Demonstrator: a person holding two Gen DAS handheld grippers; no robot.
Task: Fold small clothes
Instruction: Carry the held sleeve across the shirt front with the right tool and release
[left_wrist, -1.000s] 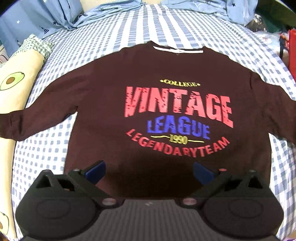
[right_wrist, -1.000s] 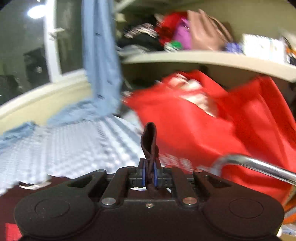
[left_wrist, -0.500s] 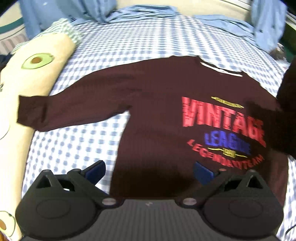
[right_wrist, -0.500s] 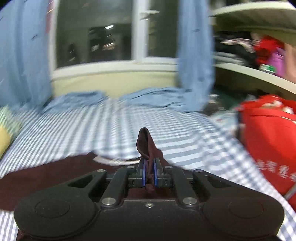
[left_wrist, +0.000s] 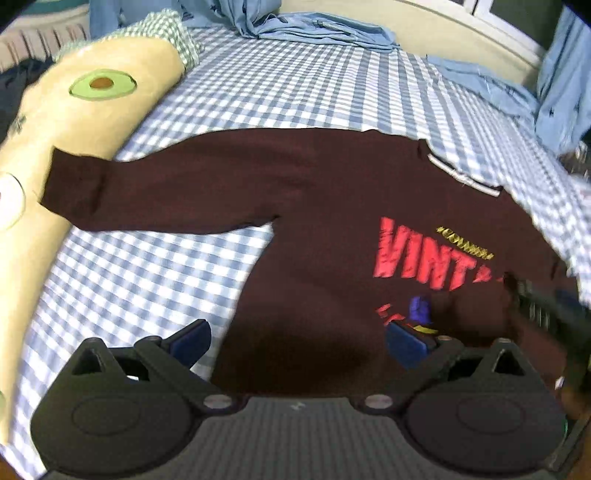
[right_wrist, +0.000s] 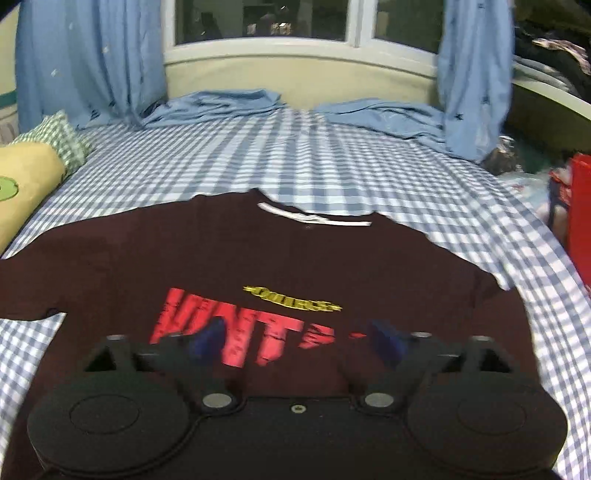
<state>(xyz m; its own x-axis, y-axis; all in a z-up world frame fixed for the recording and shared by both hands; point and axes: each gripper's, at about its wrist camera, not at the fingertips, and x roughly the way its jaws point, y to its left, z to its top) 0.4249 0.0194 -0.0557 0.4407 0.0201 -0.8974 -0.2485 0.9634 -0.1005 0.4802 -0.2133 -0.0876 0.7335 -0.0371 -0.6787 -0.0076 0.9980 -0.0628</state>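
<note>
The dark maroon long-sleeved sweatshirt with a red "VINT…" print (left_wrist: 332, 206) lies flat, front up, on the blue-and-white checked bedsheet (left_wrist: 295, 92), filling the centre of both views. In the left wrist view its one visible sleeve extends toward the left edge, the cuff resting on the cream bolster pillow with avocado pictures (left_wrist: 85, 122). Crumpled light blue fabric (right_wrist: 221, 103) lies along the top of the bed below the window, flanked by blue curtains (right_wrist: 85, 55); a red bag (right_wrist: 580, 206) stands at the right edge of the right wrist view. The left gripper (left_wrist: 295, 339) hangs over the hem, jaws apart, nothing between them. The right gripper (right_wrist: 295, 339), clamped on a fold of maroon cloth half a second earlier, has just been opening; its jaws now stand wide over the print, empty. The other sleeve now lies folded across the chest, covering the right part of the lettering.
</note>
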